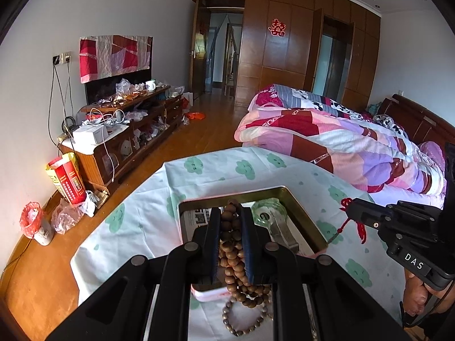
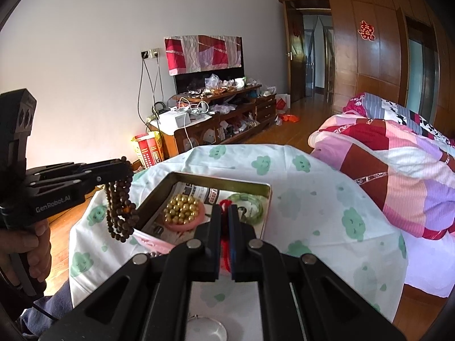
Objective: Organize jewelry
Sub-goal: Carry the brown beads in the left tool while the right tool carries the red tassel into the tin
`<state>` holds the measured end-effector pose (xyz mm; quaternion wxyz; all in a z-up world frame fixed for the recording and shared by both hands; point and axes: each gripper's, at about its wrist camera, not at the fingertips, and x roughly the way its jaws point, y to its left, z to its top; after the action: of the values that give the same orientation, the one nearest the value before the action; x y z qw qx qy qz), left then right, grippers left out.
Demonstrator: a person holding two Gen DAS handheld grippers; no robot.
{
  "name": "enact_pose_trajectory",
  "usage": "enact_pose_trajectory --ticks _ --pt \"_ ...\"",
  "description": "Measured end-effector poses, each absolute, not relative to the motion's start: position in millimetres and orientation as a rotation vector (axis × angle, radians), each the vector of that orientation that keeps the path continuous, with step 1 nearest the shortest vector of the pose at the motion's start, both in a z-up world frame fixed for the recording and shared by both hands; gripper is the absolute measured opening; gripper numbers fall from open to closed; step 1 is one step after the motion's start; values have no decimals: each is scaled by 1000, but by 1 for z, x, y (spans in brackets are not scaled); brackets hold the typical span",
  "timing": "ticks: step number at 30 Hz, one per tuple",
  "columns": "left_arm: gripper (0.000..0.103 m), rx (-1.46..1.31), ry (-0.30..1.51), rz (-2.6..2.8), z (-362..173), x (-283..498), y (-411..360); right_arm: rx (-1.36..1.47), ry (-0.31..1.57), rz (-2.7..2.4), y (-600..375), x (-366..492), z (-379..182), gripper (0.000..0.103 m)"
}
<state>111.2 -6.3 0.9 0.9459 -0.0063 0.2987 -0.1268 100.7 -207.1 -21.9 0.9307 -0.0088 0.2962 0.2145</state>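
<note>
My left gripper [image 1: 231,216] is shut on a long string of brown wooden beads [image 1: 231,258], which hangs in loops beside the tin's near-left corner; the beads also show in the right wrist view [image 2: 119,207]. My right gripper [image 2: 225,213] is shut on a red knotted cord ornament [image 2: 224,244], held above the open metal tin [image 2: 266,199]. The cord also shows in the left wrist view [image 1: 359,228]. In the tin lie a pink dish of gold beads [image 2: 182,211], a green bangle [image 2: 251,207] and printed paper.
The tin sits on a table with a white cloth with green clouds [image 2: 312,216]. A small grey bead bracelet [image 1: 244,319] lies on the cloth near me. A bed with a patchwork quilt [image 1: 355,147] is to the right. A cluttered TV cabinet [image 1: 128,125] stands along the left wall.
</note>
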Motion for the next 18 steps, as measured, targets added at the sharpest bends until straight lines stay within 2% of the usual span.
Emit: enact_pose_trajectory --ticks 18 --pt "14 2 620 -236 -4 140 -12 -26 617 417 -197 137 -29 7"
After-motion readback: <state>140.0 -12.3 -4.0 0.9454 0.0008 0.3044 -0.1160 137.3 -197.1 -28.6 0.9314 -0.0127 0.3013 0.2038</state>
